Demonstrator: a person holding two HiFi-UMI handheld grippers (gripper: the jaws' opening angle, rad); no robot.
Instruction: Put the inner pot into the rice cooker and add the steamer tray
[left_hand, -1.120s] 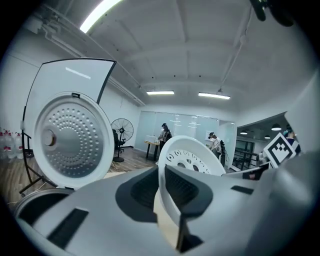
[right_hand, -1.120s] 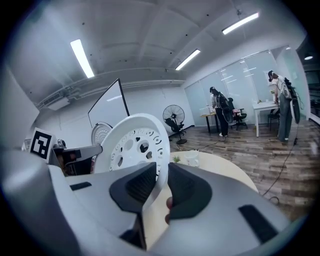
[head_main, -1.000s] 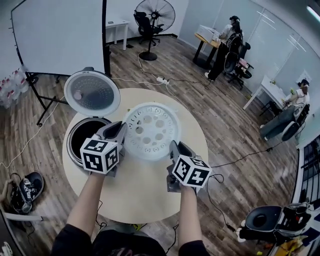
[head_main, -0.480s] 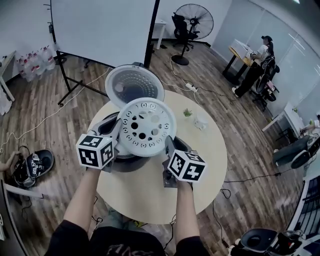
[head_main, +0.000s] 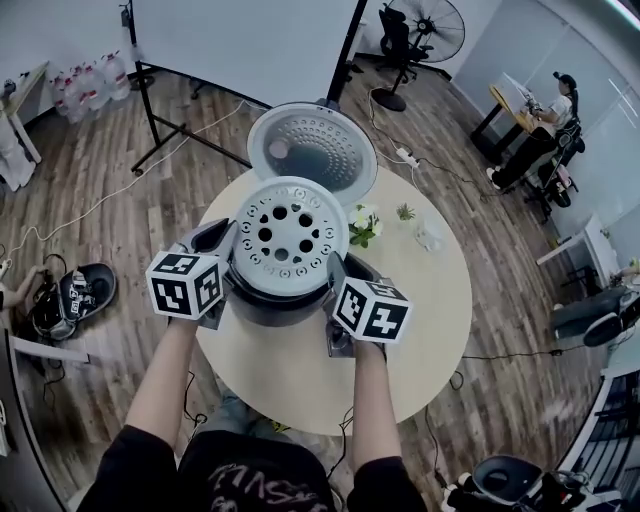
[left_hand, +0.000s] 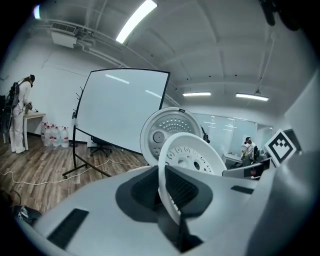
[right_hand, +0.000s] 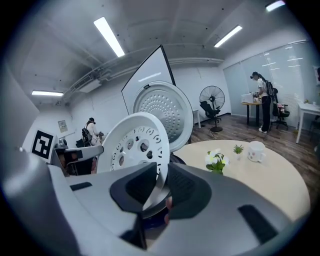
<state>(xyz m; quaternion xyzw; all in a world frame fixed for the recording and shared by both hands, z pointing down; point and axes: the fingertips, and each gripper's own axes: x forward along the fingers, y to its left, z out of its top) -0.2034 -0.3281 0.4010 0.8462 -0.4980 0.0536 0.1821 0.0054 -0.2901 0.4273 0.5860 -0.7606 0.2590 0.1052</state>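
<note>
The white round steamer tray (head_main: 290, 235), full of holes, hangs over the mouth of the rice cooker (head_main: 270, 305). My left gripper (head_main: 222, 243) is shut on the tray's left rim (left_hand: 167, 192). My right gripper (head_main: 335, 275) is shut on its right rim (right_hand: 157, 187). The cooker's lid (head_main: 317, 146) stands open behind the tray. The tray covers the cooker's opening, so the inner pot is hidden. In both gripper views the tray (left_hand: 192, 157) (right_hand: 135, 145) stands on edge between the jaws, with the lid (right_hand: 164, 112) behind it.
The cooker sits on a round beige table (head_main: 400, 330). A small white flower plant (head_main: 360, 222), a tiny green plant (head_main: 404, 211) and a white cup (head_main: 428, 236) stand to the right of the cooker. A projection screen stand (head_main: 160, 120) is behind the table.
Both grippers have carried the steamer tray leftward from the bare table top to over the rice cooker's mouth. The head view has swung left with them.
</note>
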